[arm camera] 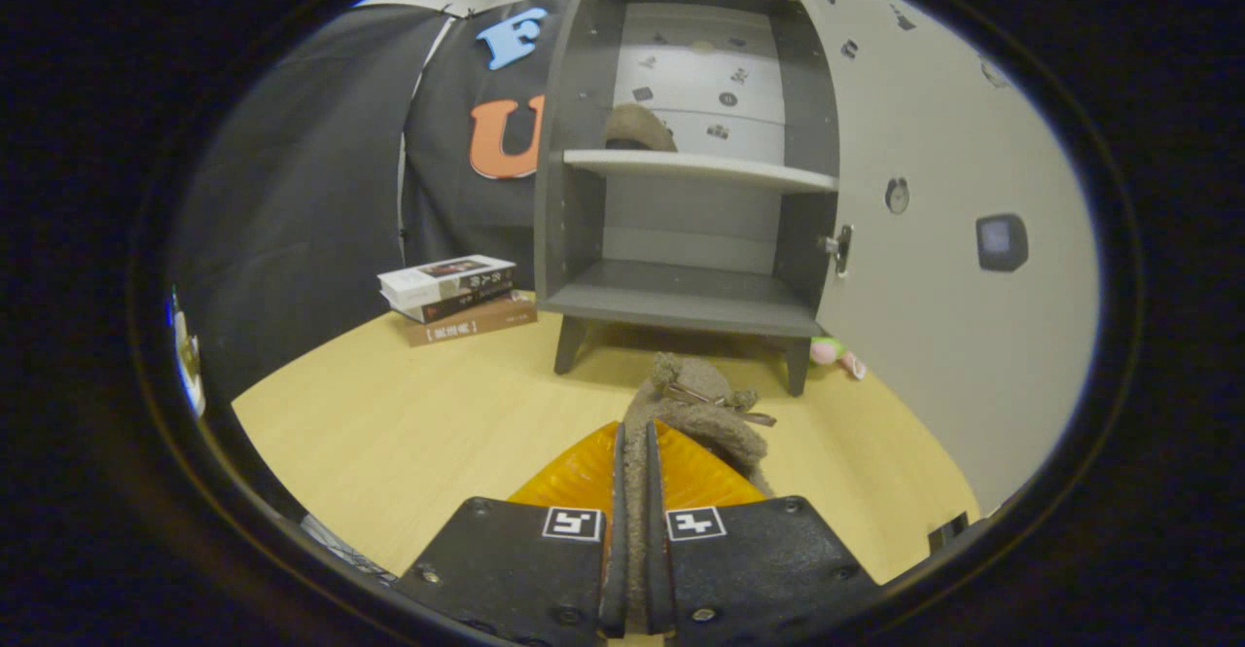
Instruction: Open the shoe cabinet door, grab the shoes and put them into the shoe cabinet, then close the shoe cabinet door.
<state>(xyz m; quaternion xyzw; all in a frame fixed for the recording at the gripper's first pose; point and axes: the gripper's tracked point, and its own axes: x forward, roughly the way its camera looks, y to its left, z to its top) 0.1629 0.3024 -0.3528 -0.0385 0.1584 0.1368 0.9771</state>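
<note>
The gripper (632, 462) has its two orange fingers (584, 472) drawn nearly together, with a thin edge of a brown fuzzy shoe (705, 413) pinched in the narrow gap between them; both pads press on the fabric, and the part of the shoe inside the gap is mostly hidden, so how deep the hold goes cannot be told; the rest of the shoe bulges out ahead of the fingertips, a small bow on its upper, its far end lying just short of the shoe cabinet (681, 141); whether the shoe rests on the wooden table (389, 423) or hangs clear of it is hard to make out, since the fingers cover its underside; the cabinet stands straight ahead on short legs, dark grey, its door (934, 238) swung wide open on its right side, the door's outer edge cut off from sight; inside the cabinet a pale shelf (695, 168) divides it, and on that shelf, toward the cabinet's left wall, sits a second brown shoe (637, 128), only its rounded top showing above the shelf's front edge; the lower compartment of the cabinet lies bare; to the left of the cabinet, close beside its foot, a stack of books (455, 297) lies on the table; under the cabinet's right side, behind its leg, a small pink and green thing (836, 352) peeks out, too hidden to identify.
</note>
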